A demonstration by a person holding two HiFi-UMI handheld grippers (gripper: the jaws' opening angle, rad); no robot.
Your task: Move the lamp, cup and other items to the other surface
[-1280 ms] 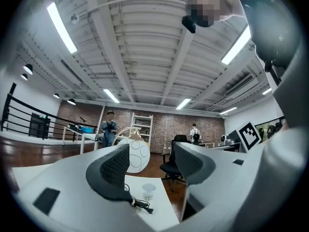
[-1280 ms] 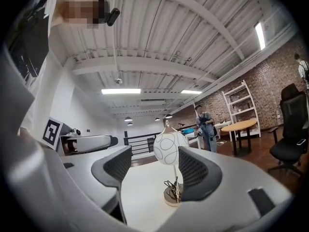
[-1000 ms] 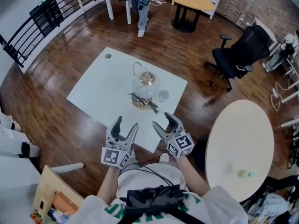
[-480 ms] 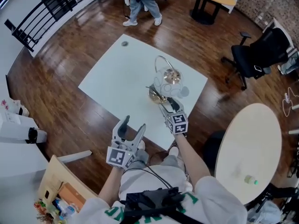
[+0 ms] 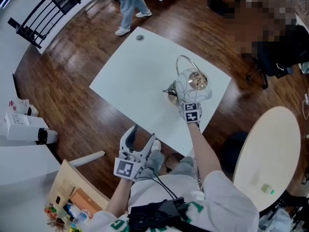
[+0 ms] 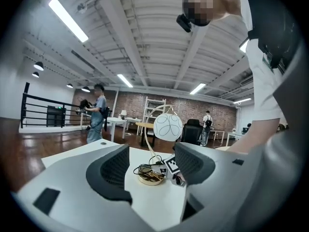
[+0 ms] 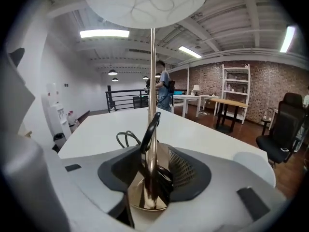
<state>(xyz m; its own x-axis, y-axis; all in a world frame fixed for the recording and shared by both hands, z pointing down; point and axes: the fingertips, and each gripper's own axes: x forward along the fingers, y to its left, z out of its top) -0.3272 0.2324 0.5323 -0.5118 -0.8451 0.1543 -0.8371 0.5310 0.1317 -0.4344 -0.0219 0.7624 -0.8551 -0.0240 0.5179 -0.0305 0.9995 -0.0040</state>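
Note:
A lamp with a white globe shade (image 5: 193,85), a curved brass stem and a round brass base (image 5: 172,97) stands near the right corner of the white table (image 5: 140,76). My right gripper (image 5: 182,100) reaches in at the base. In the right gripper view the stem (image 7: 152,105) rises between the jaws of the right gripper (image 7: 153,173), which are closing, with a little gap showing on each side. A black cord (image 7: 126,139) coils on the base. My left gripper (image 5: 143,137) hangs open and holds nothing, off the table's near edge. In its own view the left gripper (image 6: 152,167) faces the lamp (image 6: 168,126).
A round cream table (image 5: 270,149) with a green bottle (image 5: 267,189) stands at the right. A small dark object (image 5: 139,37) lies at the white table's far corner. A person (image 5: 128,4) stands beyond it, by a black railing (image 5: 48,8). A pale round thing (image 7: 248,161) sits right of the lamp.
My right gripper has reached forward from the table's near edge to the lamp's base, and its jaws have narrowed round the stem. The left gripper stays near the edge.

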